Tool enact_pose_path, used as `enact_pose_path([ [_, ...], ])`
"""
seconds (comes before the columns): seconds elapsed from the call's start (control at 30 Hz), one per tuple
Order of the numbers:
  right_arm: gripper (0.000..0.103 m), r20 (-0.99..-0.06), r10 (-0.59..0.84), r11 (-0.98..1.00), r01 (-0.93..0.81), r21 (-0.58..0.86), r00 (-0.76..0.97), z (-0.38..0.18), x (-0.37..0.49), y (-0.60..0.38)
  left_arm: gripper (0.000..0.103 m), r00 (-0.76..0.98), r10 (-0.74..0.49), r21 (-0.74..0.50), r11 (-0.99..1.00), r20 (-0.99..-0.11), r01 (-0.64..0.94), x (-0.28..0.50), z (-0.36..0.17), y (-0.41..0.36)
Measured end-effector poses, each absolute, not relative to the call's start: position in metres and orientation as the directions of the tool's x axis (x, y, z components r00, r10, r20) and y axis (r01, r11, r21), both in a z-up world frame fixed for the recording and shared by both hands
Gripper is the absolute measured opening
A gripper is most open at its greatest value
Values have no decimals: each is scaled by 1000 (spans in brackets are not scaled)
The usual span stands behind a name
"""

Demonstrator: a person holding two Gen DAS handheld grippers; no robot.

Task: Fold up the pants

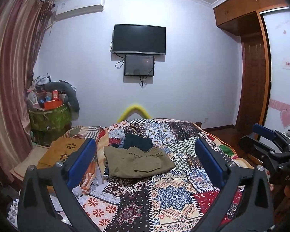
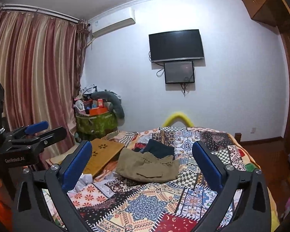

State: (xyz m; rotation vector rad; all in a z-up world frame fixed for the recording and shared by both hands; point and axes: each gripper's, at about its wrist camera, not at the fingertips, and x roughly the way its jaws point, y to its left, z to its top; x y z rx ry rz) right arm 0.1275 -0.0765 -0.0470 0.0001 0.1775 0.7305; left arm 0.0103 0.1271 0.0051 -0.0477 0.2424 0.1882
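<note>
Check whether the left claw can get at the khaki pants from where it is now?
Probably yes. The left claw stands wide open, holding nothing, and the folded khaki pants lie ahead of it on the patchwork quilt, with only bare quilt showing in between.

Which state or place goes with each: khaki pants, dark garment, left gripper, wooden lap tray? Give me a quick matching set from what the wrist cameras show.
Things:
1. khaki pants
2. dark garment
3. left gripper
4. wooden lap tray

States or places:
A. fingers wide apart, nothing between them
B. folded into a compact bundle on the patchwork quilt
C. off the quilt's left edge, flower cut-outs in its top
D. just behind the bundle, partly hidden by it

Pairs: 1-B, 2-D, 3-A, 4-C
</note>
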Motion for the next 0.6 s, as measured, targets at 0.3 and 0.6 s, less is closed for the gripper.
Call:
enact_pose_path([
  [0.3,103,-184,656,752,-655,74,732,-51,130,-77,103,950,180,-22,981,-256,-192,14,0,126],
  [0.6,103,-202,652,755,-651,82,731,-54,129,-79,103,947,168,-24,983,-274,-182,19,-5,127],
])
